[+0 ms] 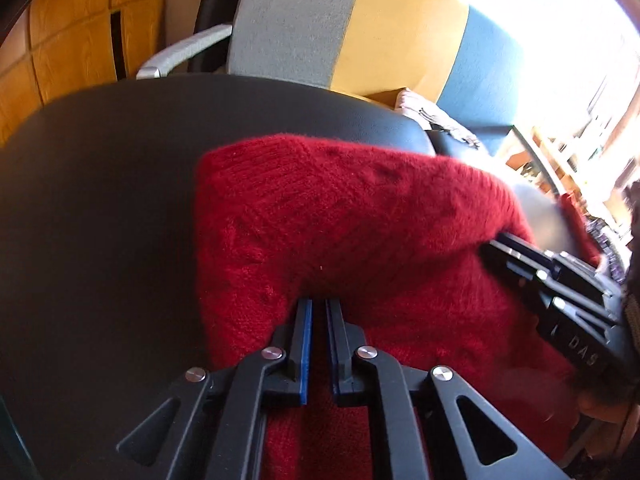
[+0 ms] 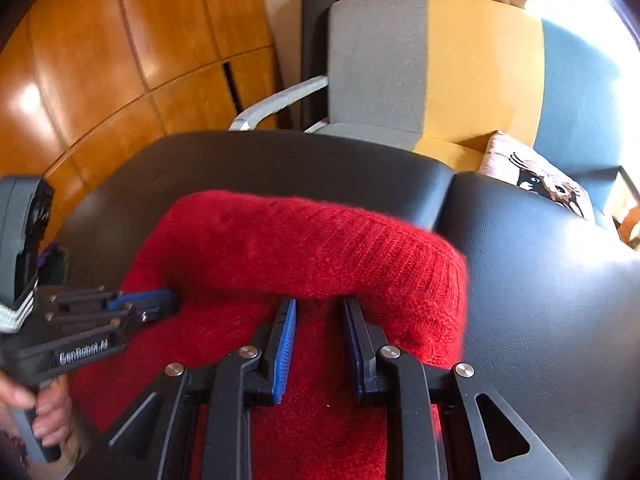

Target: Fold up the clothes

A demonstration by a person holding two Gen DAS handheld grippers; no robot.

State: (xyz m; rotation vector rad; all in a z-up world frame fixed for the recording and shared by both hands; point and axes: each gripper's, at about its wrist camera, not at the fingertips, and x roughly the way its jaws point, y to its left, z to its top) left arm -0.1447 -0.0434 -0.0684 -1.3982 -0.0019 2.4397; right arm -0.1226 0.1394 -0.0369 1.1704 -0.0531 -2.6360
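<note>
Your sweater [image 2: 304,256] lies on the black pad [image 2: 540,300], fold running side to side, with both tongs under it. Left gripper [image 1: 319,304] nearly together, right gripper [image 2: 320,304] slightly apart, each probably pinching knit.

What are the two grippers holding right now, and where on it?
Both fingers grip the red sweater along its near folded edge: the left gripper toward the left side, the right gripper toward the right.

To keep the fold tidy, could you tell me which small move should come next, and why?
Probably lay the lifted edge forward and flat: both tools, left and right, pinch the red sweater's folded edge, which arches above the black cushion.
</note>
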